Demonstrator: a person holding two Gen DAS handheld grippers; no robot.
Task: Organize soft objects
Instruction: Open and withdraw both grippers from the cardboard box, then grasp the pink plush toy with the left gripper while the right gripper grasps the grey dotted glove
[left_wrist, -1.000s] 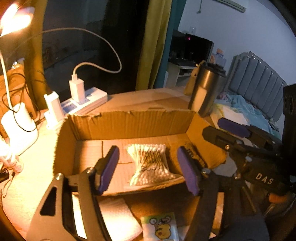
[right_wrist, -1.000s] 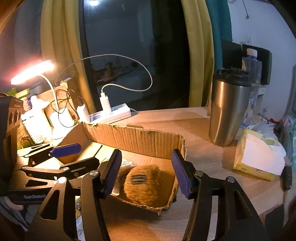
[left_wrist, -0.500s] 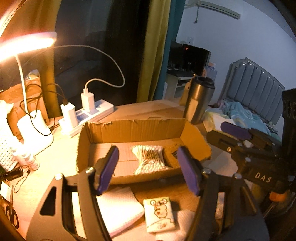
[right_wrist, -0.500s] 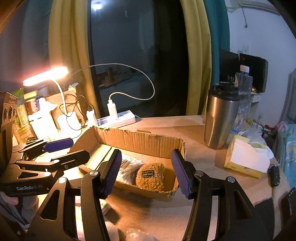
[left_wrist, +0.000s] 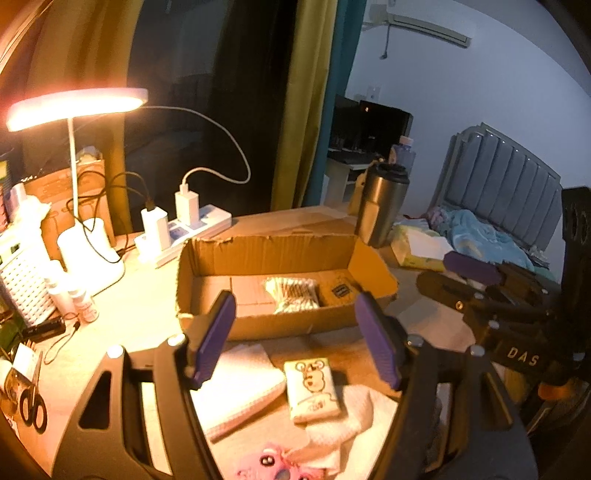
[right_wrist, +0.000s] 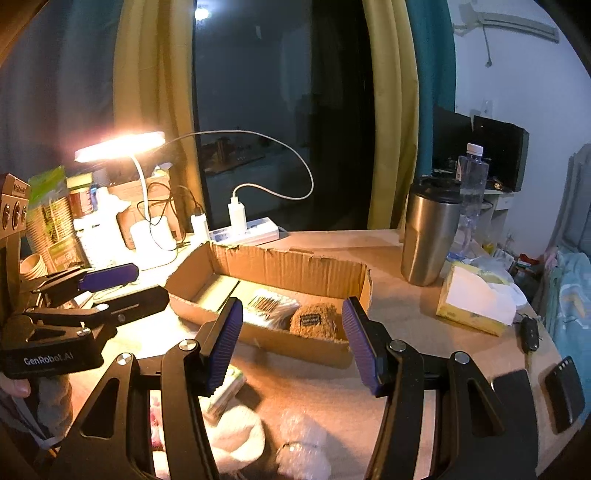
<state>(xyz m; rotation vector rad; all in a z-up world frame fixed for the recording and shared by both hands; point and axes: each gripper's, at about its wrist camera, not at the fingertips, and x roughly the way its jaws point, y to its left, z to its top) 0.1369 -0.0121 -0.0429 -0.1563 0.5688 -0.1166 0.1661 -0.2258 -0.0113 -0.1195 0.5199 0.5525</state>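
Observation:
An open cardboard box (left_wrist: 258, 325) (right_wrist: 295, 264) sits mid-table. Inside lie a bag of cotton swabs (left_wrist: 293, 293) (right_wrist: 273, 306) and a brown fuzzy item with a dark label (right_wrist: 314, 323) (left_wrist: 338, 291). My left gripper (left_wrist: 297, 345) is open and empty, above a tissue pack with a cartoon (left_wrist: 314, 389), a white folded cloth (left_wrist: 236, 387), a second white cloth (left_wrist: 343, 432) and a pink plush (left_wrist: 269, 465). My right gripper (right_wrist: 291, 343) is open and empty, in front of the box. White soft items (right_wrist: 240, 439) lie below it.
A lit desk lamp (left_wrist: 74, 107), a power strip with chargers (left_wrist: 192, 225), a steel tumbler (left_wrist: 382, 203) (right_wrist: 428, 236), a tissue box (right_wrist: 476, 302), scissors (left_wrist: 33, 406), small bottles (left_wrist: 77, 299), a car key (right_wrist: 528, 334) and a phone (right_wrist: 563, 391) surround the box.
Both grippers have pulled back and up from the box, still open. The box looks smaller and the cloths, tissue pack and pink plush in front of it have come into view.

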